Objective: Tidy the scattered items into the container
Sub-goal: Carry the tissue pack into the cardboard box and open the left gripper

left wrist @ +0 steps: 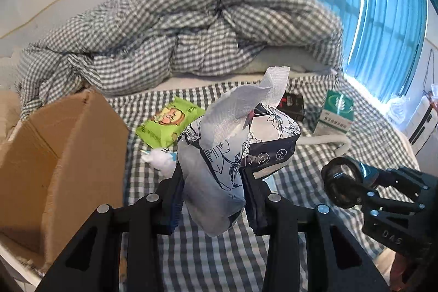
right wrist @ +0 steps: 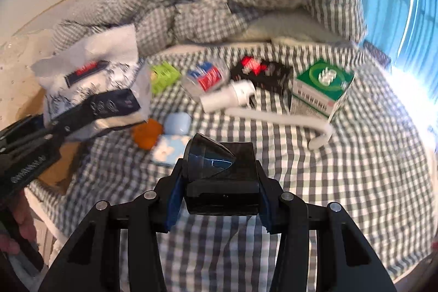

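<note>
Left tool (left wrist: 210, 199) clamping soft tissue pack (left wrist: 219, 163), right tool (right wrist: 219, 199) clamping black device (right wrist: 221, 182); risk of slipping before cardboard box (left wrist: 54, 155) at nine o'clock.

The right wrist view is smeared by motion: the print on the green box (right wrist: 319, 89), the red-and-blue bottle (right wrist: 205, 78) and the black packet (right wrist: 262, 73) cannot be read. The cardboard box (left wrist: 63, 155) runs off the left edge of the left wrist view, its inside unseen. The tissue pack (left wrist: 219, 168) hides most of a small white thing (left wrist: 160, 159) behind it. Only a sliver of a hand (right wrist: 24, 226) shows at the left edge
</note>
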A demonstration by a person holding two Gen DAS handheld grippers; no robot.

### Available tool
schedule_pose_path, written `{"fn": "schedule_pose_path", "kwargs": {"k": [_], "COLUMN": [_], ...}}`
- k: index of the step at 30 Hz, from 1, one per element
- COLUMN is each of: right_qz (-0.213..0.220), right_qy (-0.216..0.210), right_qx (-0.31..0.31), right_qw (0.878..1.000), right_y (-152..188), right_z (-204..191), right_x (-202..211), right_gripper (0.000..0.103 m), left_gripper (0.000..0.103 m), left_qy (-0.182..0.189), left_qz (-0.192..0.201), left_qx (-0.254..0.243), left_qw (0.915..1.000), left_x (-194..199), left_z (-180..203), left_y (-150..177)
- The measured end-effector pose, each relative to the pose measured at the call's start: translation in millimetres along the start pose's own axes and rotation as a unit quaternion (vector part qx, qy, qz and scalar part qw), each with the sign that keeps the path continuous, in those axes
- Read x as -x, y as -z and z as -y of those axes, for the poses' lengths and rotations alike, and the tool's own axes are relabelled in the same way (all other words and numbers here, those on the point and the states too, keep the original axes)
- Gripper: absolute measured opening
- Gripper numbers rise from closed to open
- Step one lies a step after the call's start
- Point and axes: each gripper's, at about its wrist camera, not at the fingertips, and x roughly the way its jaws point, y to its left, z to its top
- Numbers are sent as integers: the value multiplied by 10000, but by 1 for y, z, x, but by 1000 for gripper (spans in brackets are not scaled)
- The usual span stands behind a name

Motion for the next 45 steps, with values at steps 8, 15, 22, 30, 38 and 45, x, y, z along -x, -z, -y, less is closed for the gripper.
{"fn": "schedule_pose_path", "kwargs": {"k": [8, 15, 22, 30, 38, 45], "right_qz": [492, 496, 586, 726, 774, 287], "right_qy": [-75, -94, -43, -139, -609, -1024], "right_qx": [294, 382, 516, 759, 1132, 1409], "right_qw": [9983, 9980, 9969, 9944, 9887, 9843], "right_y": [5, 20, 23, 9, -17, -35], "right_z": [-38, -62, -85, -135, -209, -279], "right_x": [60, 78, 93, 104, 88, 25], "right_gripper": [45, 45, 45, 45, 45, 45], "left_gripper": [38, 38, 38, 39, 40, 40], "left_qy": [-34, -109, -221, -418, -816, -1109], "left_qz": [333, 242, 265, 443, 469, 70], "left_qx": [31, 190, 393, 648, 937, 1345], "left_qw": [9994, 9995, 9986, 9960, 9911, 9847], "left_x": [62, 87, 109, 140, 146, 107], "left_z": [-10, -23, -46, -97, -162, -223], "left_y": [5, 27, 44, 37, 33, 44]}}
